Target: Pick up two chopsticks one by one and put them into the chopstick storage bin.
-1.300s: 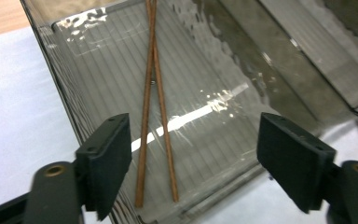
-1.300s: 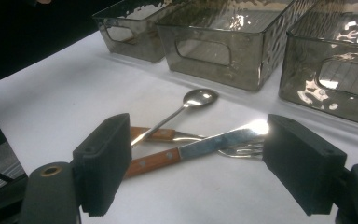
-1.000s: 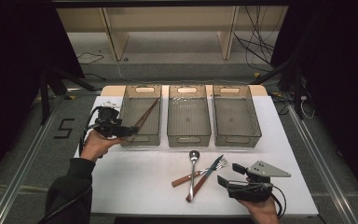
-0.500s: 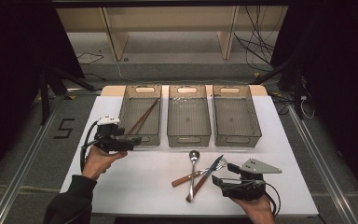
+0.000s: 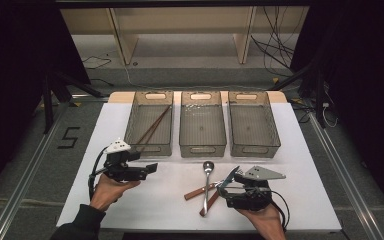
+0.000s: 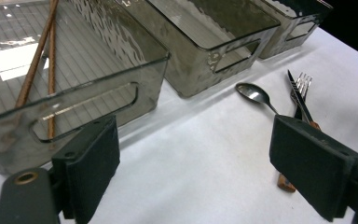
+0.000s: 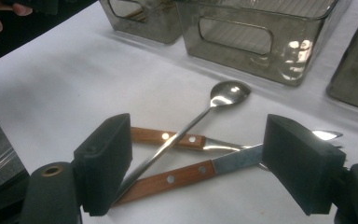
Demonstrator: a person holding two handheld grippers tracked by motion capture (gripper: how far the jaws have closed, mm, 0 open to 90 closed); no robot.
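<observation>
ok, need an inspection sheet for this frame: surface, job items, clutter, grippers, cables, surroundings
Surface: white table top, bare between the cutlery and the left hand.
Job's things: spoon, knife and fork with wooden handles lie crossed in a pile in front of the bins; chopsticks lie in the left bin; middle bin and right bin look empty.
Clutter: nothing seen.
Grippers: left gripper open, holding nothing, in front of the left bin; right gripper open, jaws either side of the cutlery pile.
Cables: black cable loops from the left gripper; loose cables on the floor behind.
Surroundings: wooden shelf frame behind the table, a 5 marked on the floor.
</observation>
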